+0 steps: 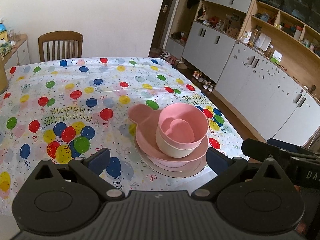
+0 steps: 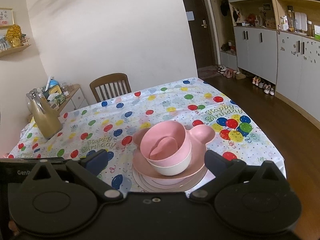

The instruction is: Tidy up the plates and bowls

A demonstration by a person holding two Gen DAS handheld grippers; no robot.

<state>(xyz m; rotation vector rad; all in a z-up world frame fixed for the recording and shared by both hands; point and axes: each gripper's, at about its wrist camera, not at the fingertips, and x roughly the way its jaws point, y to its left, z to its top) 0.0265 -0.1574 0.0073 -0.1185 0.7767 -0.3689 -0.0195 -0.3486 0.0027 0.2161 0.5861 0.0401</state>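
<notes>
The left hand-held gripper (image 1: 158,158) is wide open. Its two dark blue fingers (image 1: 99,160) sit on either side of the stack and hold nothing. The right hand-held gripper (image 2: 156,161) is wide open too, with nothing between its fingers, and its tips stay just off the dishes.

The stack stands on the desk (image 1: 60,100), near the front edge. The desk has a shiny cloth with bright balloons and the words "Happy Birthday". At the bottom are flat round plates (image 1: 172,170), pale pink and smooth. On them lies a pink plate with two round ears (image 1: 140,114), like a mouse head. On that sits a cream bowl (image 1: 176,150), a pink bowl (image 1: 184,124) inside it, and a small pink heart-shaped dish (image 1: 176,130) inside that.

A tan jug (image 2: 45,118) stands far back on the desk. A wooden chair (image 2: 110,87) is behind it.
</notes>
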